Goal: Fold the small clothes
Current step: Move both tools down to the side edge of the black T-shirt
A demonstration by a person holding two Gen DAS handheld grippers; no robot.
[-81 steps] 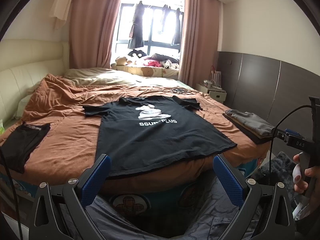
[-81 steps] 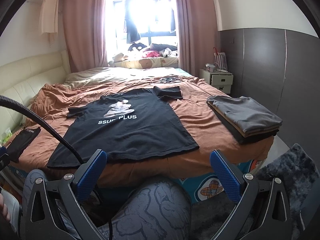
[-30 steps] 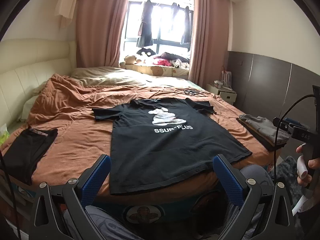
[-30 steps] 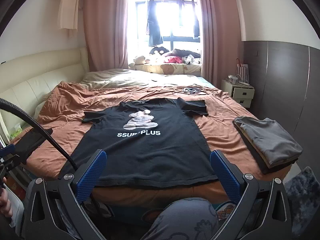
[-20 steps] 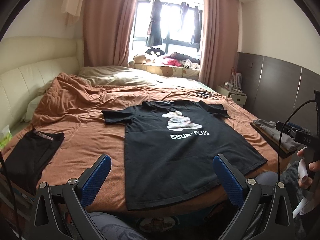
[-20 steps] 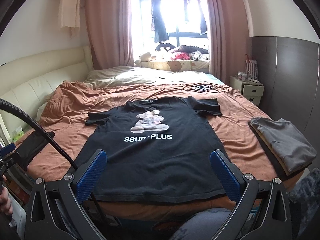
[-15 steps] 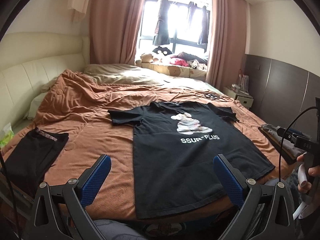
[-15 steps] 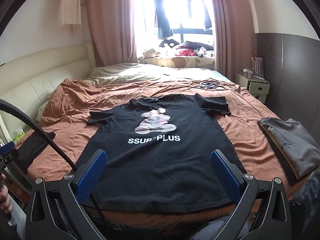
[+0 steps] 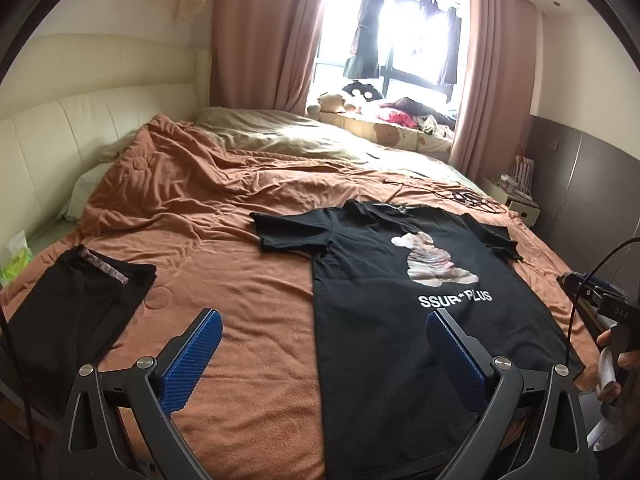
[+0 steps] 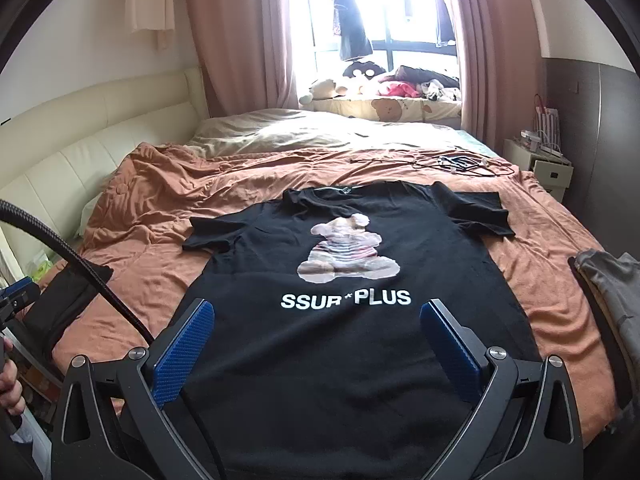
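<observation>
Both grippers have come forward and up over the bed since the earlier frames, so the person's patterned knee no longer fills the bottom of either view. One black T-shirt (image 10: 348, 320) lies spread flat, print side up, on the rust-brown blanket (image 9: 224, 248), its two short sleeves out to the sides and its hem toward the cameras. The left gripper (image 9: 322, 354) hangs above the blanket beside the shirt's edge, its two blue pads wide apart and holding nothing. The right gripper (image 10: 316, 344) hangs over the shirt's lower half, its two pads likewise spread and empty. One dark folded garment (image 9: 68, 304) rests at the bed's left edge, well apart from the shirt. One stack of folded grey clothes (image 10: 612, 280) sits at the right edge. Two pink curtains (image 10: 236, 40) frame the single bright window.
</observation>
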